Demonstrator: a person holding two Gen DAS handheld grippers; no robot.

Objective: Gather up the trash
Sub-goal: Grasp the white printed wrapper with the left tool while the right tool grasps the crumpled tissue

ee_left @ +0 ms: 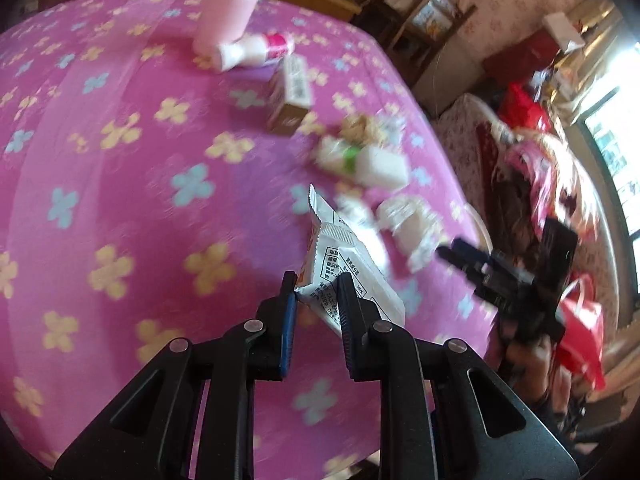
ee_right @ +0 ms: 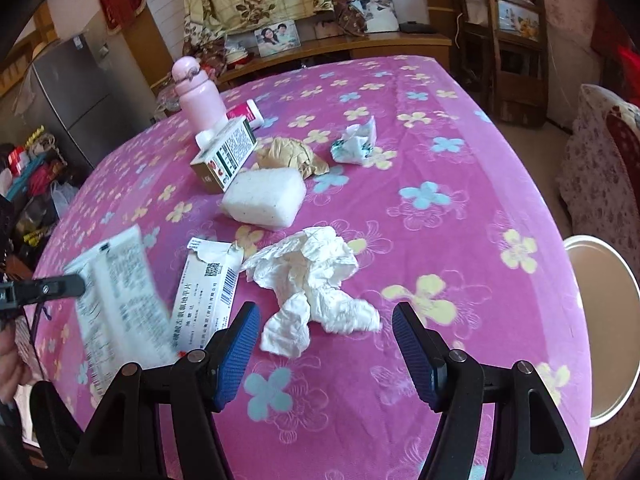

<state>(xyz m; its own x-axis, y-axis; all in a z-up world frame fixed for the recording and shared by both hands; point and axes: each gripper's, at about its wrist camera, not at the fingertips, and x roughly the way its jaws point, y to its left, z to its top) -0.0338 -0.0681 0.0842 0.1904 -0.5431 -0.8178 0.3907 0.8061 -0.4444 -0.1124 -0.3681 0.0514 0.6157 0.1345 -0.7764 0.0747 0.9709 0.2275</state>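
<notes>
My left gripper (ee_left: 316,284) is shut on a white printed snack wrapper (ee_left: 344,256) and holds it above the pink flowered tablecloth (ee_left: 120,200). The wrapper also shows blurred in the right wrist view (ee_right: 116,296), pinched by the left gripper (ee_right: 76,284). My right gripper (ee_right: 326,320) is open, with a crumpled white tissue (ee_right: 316,276) lying on the cloth between its fingertips. A torn white medicine box flap (ee_right: 208,288) lies left of the tissue. The right gripper (ee_left: 452,252) shows at the table's right edge in the left wrist view.
Further back lie a white sponge block (ee_right: 266,196), a brown paper wad (ee_right: 292,156), a green-and-white crumpled wrapper (ee_right: 356,144), a small carton (ee_right: 224,156), a white-and-pink tube (ee_right: 248,114) and a pink bottle (ee_right: 198,98). A round white bin (ee_right: 600,320) stands beside the table's right edge.
</notes>
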